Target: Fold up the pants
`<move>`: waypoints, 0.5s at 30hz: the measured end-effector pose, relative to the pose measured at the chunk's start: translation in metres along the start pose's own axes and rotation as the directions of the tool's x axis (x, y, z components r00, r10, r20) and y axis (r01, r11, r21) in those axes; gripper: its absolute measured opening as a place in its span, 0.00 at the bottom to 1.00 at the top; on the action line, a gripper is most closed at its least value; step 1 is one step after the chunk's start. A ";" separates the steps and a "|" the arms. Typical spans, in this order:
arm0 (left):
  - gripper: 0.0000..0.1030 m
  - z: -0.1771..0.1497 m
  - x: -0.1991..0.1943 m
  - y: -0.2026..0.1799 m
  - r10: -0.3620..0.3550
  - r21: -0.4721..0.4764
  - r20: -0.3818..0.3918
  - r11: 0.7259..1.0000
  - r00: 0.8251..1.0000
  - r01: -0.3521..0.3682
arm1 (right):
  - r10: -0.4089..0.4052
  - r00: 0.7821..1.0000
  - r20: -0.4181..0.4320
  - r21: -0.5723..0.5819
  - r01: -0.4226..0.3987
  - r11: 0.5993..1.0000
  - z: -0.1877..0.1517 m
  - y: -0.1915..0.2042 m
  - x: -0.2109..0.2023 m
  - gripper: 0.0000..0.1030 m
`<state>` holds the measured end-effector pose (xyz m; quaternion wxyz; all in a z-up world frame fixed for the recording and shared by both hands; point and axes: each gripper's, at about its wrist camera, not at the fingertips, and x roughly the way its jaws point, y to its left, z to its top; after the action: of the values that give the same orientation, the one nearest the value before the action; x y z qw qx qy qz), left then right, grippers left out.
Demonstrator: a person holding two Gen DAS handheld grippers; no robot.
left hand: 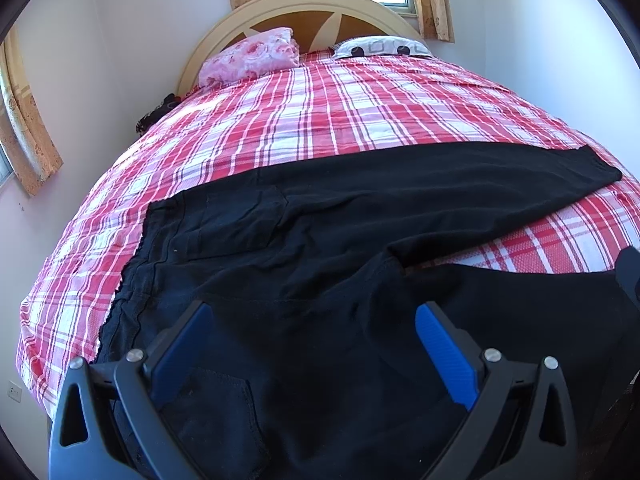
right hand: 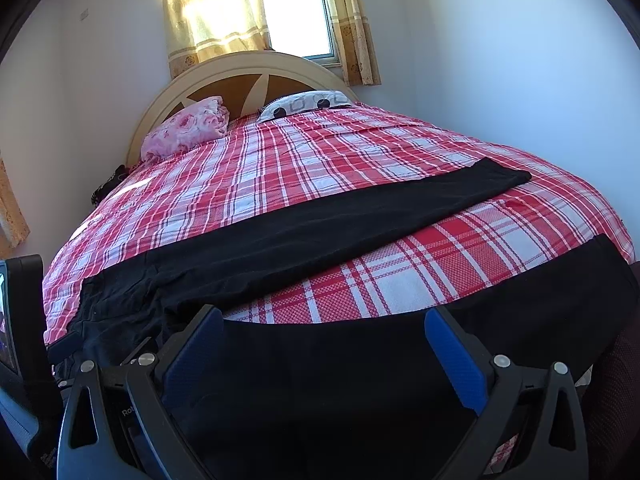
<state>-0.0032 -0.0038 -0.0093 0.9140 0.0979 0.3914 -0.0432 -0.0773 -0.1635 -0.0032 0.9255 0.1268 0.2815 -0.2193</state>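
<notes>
Black pants [left hand: 320, 248] lie spread flat on the red plaid bed [left hand: 320, 112], waistband to the left, legs splayed to the right. My left gripper [left hand: 316, 316] is open and empty, hovering over the seat and near back pocket. My right gripper [right hand: 324, 320] is open and empty, over the near leg [right hand: 360, 360]. The far leg [right hand: 320, 216] stretches to the right, its cuff near the bed's right side. A wedge of bedspread [right hand: 400, 272] shows between the legs. The right gripper's body shows at the right edge of the left wrist view [left hand: 628, 276].
A pink floral blanket [left hand: 256, 56] and a patterned pillow [left hand: 380, 46] lie at the cream headboard [left hand: 304, 4]. A curtained window [right hand: 296, 12] is behind it. White walls stand close on both sides. The left gripper's body shows at the left edge of the right wrist view [right hand: 20, 320].
</notes>
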 end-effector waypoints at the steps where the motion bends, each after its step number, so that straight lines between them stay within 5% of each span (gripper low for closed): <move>1: 1.00 0.000 0.000 0.000 -0.002 -0.001 -0.002 1.000 1.000 0.002 | 0.000 1.000 -0.002 0.000 0.000 1.000 0.000 0.000 0.000 0.99; 15: 1.00 -0.002 0.000 0.002 -0.009 -0.003 -0.007 1.000 1.000 0.009 | -0.002 1.000 -0.009 0.002 0.002 1.000 -0.002 -0.001 0.002 0.99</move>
<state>-0.0042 -0.0010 -0.0109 0.9126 0.0951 0.3949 -0.0466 -0.0776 -0.1639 -0.0059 0.9239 0.1283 0.2857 -0.2197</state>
